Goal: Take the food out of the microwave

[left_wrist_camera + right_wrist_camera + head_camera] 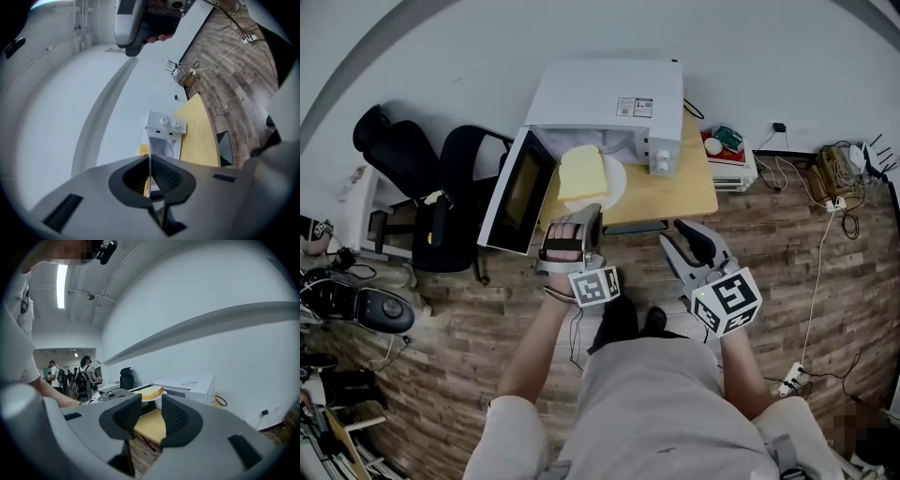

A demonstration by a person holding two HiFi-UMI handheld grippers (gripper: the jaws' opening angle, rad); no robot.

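The grey two-jaw left gripper (591,214) reaches forward, nearly level. Its black ribbed pads (164,176) are pressed together on the thin rim of a white round plate (617,183). The grey two-jaw right gripper (682,231) hovers alongside, its jaws wide apart with nothing between them. The bare left forearm (534,347) and right forearm (741,367) stretch forward.

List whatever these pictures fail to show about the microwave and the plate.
- Microwave cavity: head view, mostly hidden beneath its own top and the bread.
- Label on top: head view, too small to read.
- Dials: head view, settings too small to tell.
- Plate: left gripper view shows only its edge, clamped between the left gripper's shut jaws.
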